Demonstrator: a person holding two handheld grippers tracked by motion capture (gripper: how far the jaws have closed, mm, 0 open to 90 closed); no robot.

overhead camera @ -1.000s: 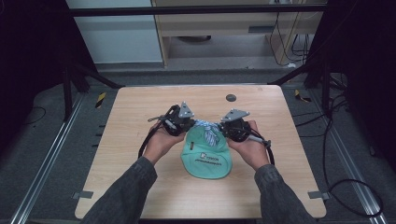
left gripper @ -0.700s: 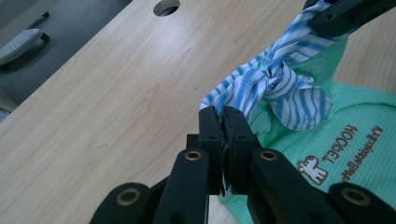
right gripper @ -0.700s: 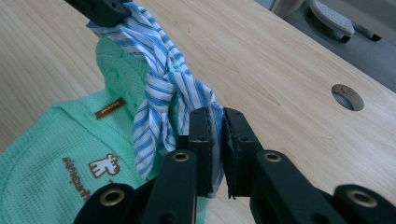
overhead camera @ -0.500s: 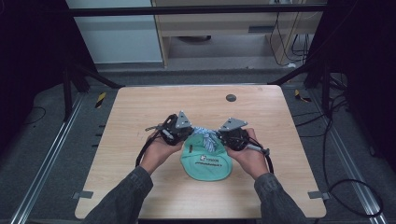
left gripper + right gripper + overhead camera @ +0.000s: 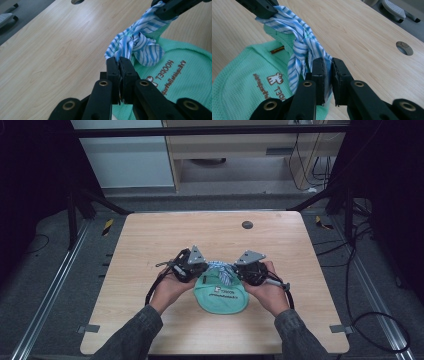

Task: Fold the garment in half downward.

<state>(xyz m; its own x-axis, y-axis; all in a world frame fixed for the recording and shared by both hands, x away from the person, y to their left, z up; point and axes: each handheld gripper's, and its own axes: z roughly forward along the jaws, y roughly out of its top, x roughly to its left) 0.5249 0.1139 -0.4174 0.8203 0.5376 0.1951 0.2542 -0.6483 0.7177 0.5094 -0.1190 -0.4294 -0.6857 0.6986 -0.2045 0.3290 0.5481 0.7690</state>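
A mint-green waffle-cloth pouch (image 5: 221,297) with brown lettering lies on the wooden table (image 5: 150,245), near its front middle. A blue-and-white striped cloth tie (image 5: 221,271) is knotted at the pouch's top. My left gripper (image 5: 199,268) is shut on the tie's left end; in the left gripper view the striped tie (image 5: 135,45) runs from my left gripper (image 5: 119,60) up to the other jaws. My right gripper (image 5: 241,270) is shut on the right end, and in the right gripper view the striped tie (image 5: 299,40) passes between the jaws of my right gripper (image 5: 328,62) above the green pouch (image 5: 242,85).
A round cable hole (image 5: 247,224) sits in the table's far side, right of centre. Black cables trail from both grippers over the table's front part. Dark frame legs and floor rails surround the table.
Both hands with their grippers have drawn a little toward the front edge and lower, carrying the tie's ends and the pouch with them. The jaws stay shut on the tie.
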